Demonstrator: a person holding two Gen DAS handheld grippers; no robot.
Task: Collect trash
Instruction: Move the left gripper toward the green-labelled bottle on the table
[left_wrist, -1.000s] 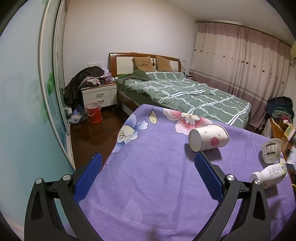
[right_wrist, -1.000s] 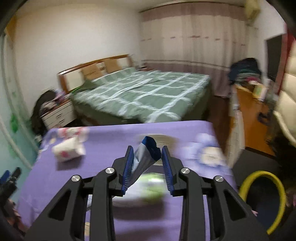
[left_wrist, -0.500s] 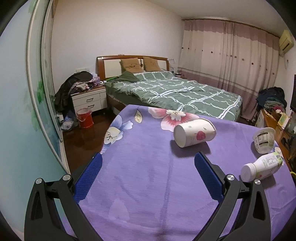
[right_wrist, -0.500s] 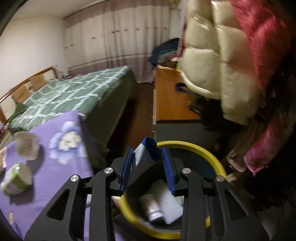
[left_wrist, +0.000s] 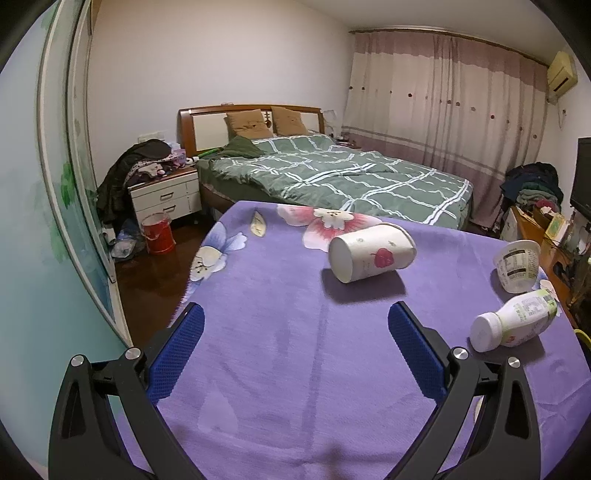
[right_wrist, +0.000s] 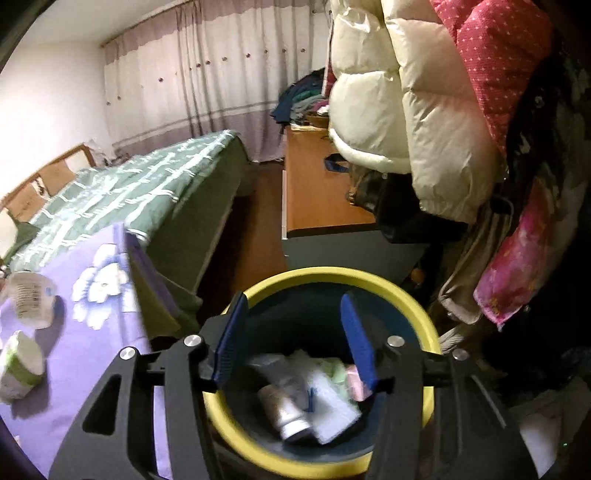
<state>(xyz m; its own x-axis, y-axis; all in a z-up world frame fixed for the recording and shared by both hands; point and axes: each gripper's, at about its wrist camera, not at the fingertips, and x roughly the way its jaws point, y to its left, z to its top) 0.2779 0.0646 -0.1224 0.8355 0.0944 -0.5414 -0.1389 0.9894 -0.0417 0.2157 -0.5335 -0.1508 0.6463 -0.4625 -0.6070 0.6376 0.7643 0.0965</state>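
- The tabletop (left_wrist: 295, 369) carries a purple cloth with flower prints; a green checked bed (left_wrist: 332, 177) stands beyond its far edge.
- The trash bin (right_wrist: 424, 321), dark inside with a yellow rim, stands on the floor just beside the tabletop's end; a white bottle (right_wrist: 284, 410) and crumpled wrappers (right_wrist: 332, 391) lie in it.
- The right gripper (right_wrist: 295, 339) hangs over the bin's mouth, its blue fingers (right_wrist: 229, 339) opening with nothing between them.
- The left gripper (left_wrist: 295, 343) hovers over the purple cloth, fingers (left_wrist: 177, 354) spread wide and empty.
- A paper cup (left_wrist: 371, 253) with a red strawberry print lies on its side past the left gripper, apart from its fingers.
- A white bottle with a green label (left_wrist: 513, 319) lies on its side near the tabletop's right edge.
- A yogurt tub (left_wrist: 517, 266) lies tipped just behind that bottle.
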